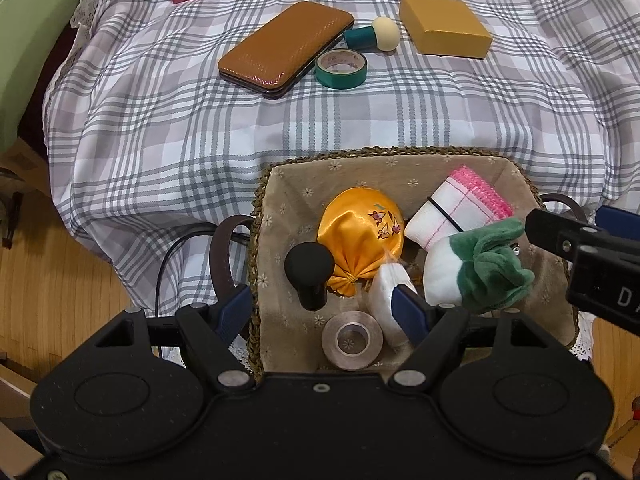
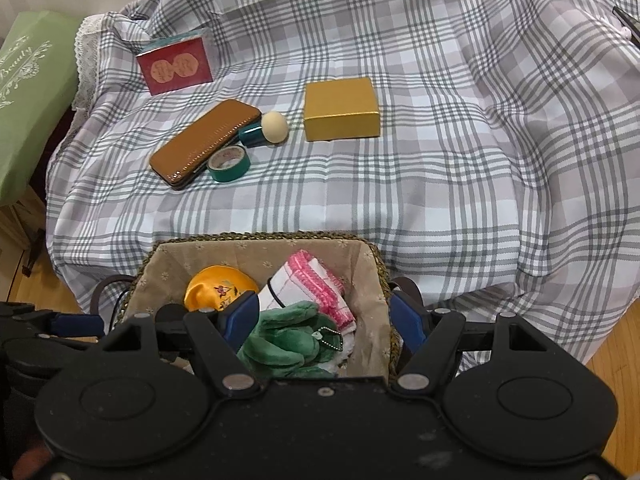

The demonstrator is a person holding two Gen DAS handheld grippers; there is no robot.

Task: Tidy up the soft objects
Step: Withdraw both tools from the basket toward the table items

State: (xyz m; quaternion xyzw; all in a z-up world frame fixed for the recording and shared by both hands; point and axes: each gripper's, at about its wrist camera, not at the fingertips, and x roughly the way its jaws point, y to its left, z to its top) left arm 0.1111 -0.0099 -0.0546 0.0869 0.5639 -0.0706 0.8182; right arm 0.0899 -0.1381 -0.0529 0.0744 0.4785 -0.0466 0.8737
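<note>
Basket fills the lower middle of both views, a woven one with a flowered beige lining, sitting at the near edge of a plaid cloth. Inside it, in the left wrist view, lie an orange satin pouch, a rolled white towel with a pink edge held by a black band, a green and white plush toy, a black knobbed thing, a roll of silver tape and a white packet. The left gripper hangs over the near left part of the basket with its tongs wide apart and nothing between them; one blue pad seems to brush the white packet, though the angle makes contact hard to judge. The right gripper hovers at the bottom centre of its own view, tongs likewise spread, with the plush toy and towel lying below and between them, not squeezed. Higher in the frame, well apart from the basket, a tan case, a roll of green tape, a cream sponge on a teal handle and a yellow box sit on the cloth; the green tape is just beside the case. A red card stands at the upper left, and a green bag shows at the left edge.
</note>
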